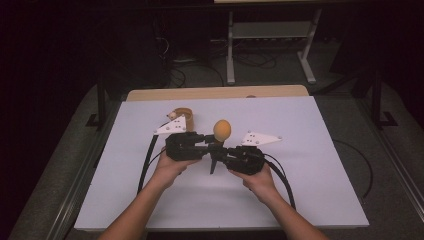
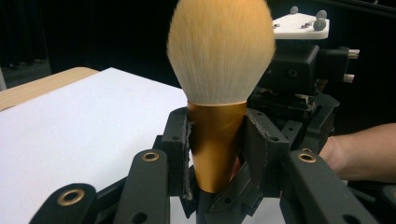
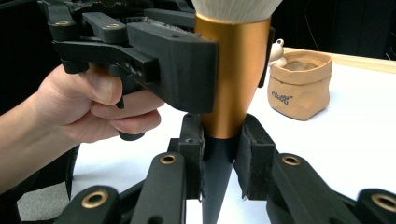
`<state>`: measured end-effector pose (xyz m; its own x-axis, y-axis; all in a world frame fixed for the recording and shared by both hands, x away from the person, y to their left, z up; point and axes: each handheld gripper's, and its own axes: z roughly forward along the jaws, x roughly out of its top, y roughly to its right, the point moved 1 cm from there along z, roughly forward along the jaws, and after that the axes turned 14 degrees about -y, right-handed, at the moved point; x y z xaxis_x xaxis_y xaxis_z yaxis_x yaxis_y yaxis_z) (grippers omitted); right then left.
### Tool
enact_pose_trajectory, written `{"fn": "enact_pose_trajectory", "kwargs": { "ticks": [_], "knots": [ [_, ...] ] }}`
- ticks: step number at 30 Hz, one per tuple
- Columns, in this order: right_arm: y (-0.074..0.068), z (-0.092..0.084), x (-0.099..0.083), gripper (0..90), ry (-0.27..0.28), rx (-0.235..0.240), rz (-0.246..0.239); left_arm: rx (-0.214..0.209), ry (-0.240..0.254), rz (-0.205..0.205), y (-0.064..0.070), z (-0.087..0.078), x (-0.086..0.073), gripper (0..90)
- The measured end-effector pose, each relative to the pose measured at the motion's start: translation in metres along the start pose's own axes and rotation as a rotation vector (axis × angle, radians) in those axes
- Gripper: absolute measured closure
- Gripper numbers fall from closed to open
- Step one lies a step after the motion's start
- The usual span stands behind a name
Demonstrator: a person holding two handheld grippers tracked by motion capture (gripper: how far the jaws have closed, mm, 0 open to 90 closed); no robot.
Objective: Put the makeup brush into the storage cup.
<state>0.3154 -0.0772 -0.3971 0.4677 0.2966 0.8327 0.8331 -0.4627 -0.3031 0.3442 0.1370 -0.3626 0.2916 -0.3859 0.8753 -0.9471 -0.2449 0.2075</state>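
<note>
The fluffy, cream-bristled makeup brush with a gold metal ferrule and tapering black handle (image 1: 221,131) stands upright above the white table (image 1: 310,165), clamped from both sides at once. The risk, as I judge it, is a tug-of-war: if either hand shifts while both sets of fingers are closed, the smooth cone could twist, slip downward, or tip. The ferrule tapers, so a loose grip on it would let the brush slide.

The left gripper (image 2: 215,149) has its fingers (image 2: 180,140) closed on the gold ferrule. The right gripper (image 3: 219,161) has its fingers (image 3: 254,154) closed lower, where the ferrule meets the black handle. A small tan, sack-shaped ceramic pot (image 3: 301,84) sits on the table, well apart.
</note>
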Motion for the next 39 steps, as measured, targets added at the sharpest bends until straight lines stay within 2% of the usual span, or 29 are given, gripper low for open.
{"fn": "enact_pose_trajectory", "kwargs": {
  "ticks": [4,8,12,17,20,26,30,39],
  "knots": [
    [0.0,-0.001,0.0,73.3,-0.014,-0.005,-0.008,0.003,-0.012,0.005,0.0,0.0,0.0,61.6],
    [0.004,-0.005,0.0,73.4,-0.022,-0.013,-0.017,0.013,-0.014,0.021,-0.002,-0.004,-0.001,48.0],
    [0.007,-0.01,-0.001,73.4,-0.049,-0.026,-0.056,0.01,-0.035,0.04,-0.004,-0.01,-0.001,40.7],
    [0.009,-0.015,-0.001,73.4,-0.101,0.01,-0.125,-0.021,-0.053,0.062,-0.005,-0.014,-0.002,35.0],
    [0.009,-0.014,-0.001,73.4,-0.125,0.068,-0.163,-0.05,-0.063,0.08,-0.004,-0.014,-0.003,33.3],
    [0.005,-0.009,-0.001,73.4,-0.156,0.159,-0.227,-0.114,-0.083,0.108,-0.002,-0.01,-0.004,32.9],
    [0.002,-0.006,-0.001,73.4,-0.173,0.181,-0.243,-0.147,-0.097,0.126,0.001,-0.006,-0.005,35.1],
    [0.001,-0.003,-0.001,73.4,-0.173,0.192,-0.251,-0.179,-0.098,0.131,0.004,0.001,-0.005,46.1]
  ]
}}
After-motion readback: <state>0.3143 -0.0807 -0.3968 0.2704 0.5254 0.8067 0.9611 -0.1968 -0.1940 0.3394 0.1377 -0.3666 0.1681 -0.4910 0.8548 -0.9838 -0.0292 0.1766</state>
